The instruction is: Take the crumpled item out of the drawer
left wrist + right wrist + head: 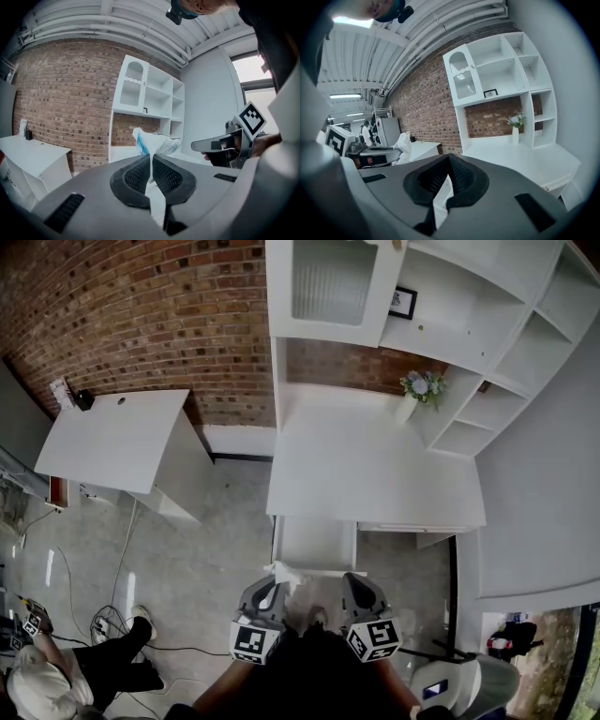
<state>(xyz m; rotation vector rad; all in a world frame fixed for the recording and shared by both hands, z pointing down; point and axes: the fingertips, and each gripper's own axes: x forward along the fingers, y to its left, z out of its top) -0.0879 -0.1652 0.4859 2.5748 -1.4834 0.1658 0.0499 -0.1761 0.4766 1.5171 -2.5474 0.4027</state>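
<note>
The crumpled item (284,574), white paper with some blue print, sticks up from between the jaws of my left gripper (273,585), which is shut on it. It hangs just in front of the open white drawer (277,546) under the desk (375,474). In the left gripper view the crumpled item (153,142) rises above the pads of the left gripper (151,161). My right gripper (354,583) is beside it, to the right, jaws together and empty. The right gripper (448,161) view shows its pads meeting, with the crumpled item (403,142) far left.
A vase of flowers (418,390) stands at the desk's back right, under white shelves (487,324) with a small picture frame (403,303). A second white table (117,437) is to the left. A person (56,681) and cables (103,615) are on the floor at lower left.
</note>
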